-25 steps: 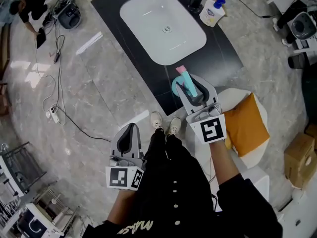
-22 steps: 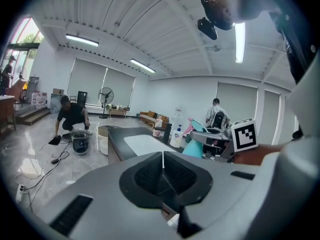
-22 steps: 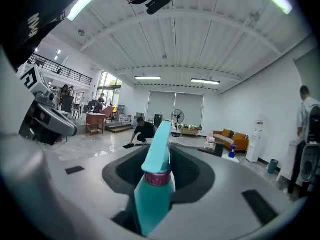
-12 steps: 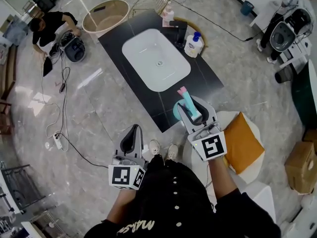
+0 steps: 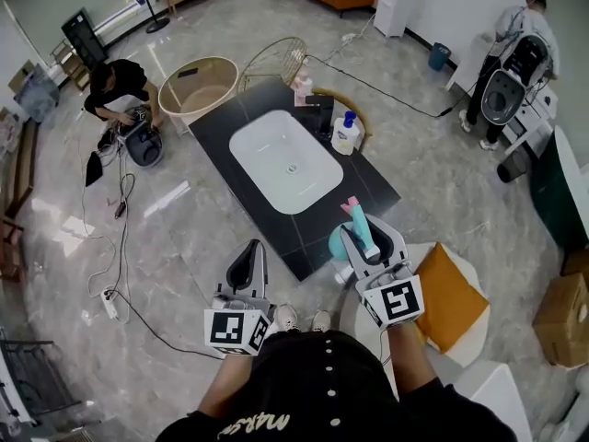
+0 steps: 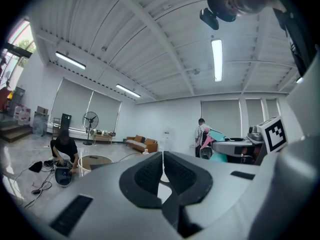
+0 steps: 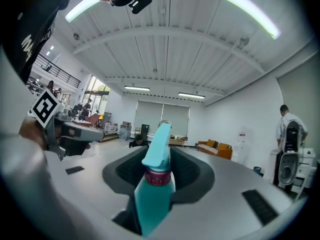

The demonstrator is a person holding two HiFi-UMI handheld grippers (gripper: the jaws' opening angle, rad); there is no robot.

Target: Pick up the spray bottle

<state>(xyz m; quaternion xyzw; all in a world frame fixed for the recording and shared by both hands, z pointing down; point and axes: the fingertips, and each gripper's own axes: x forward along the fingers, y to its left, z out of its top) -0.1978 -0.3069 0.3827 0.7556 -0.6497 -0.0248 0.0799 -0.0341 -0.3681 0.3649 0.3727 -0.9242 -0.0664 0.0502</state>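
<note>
The spray bottle is teal with a pink trigger and a dark red collar. My right gripper is shut on its body and holds it level in the air, well above the floor. In the right gripper view the spray bottle stands between the two dark pads, nozzle pointing away. My left gripper hangs at the lower left, shut with nothing in it. In the left gripper view its pads meet, and the spray bottle shows at the far right.
Below lies a black mat with a white basin, and a soap bottle stands beside the basin. A wire basket, a tan tub and a crouching person are behind. An orange cushion sits right, and cables trail left.
Both grippers have risen, so the floor and basin look farther away and more of the room shows. The right gripper carried the spray bottle up with it.
</note>
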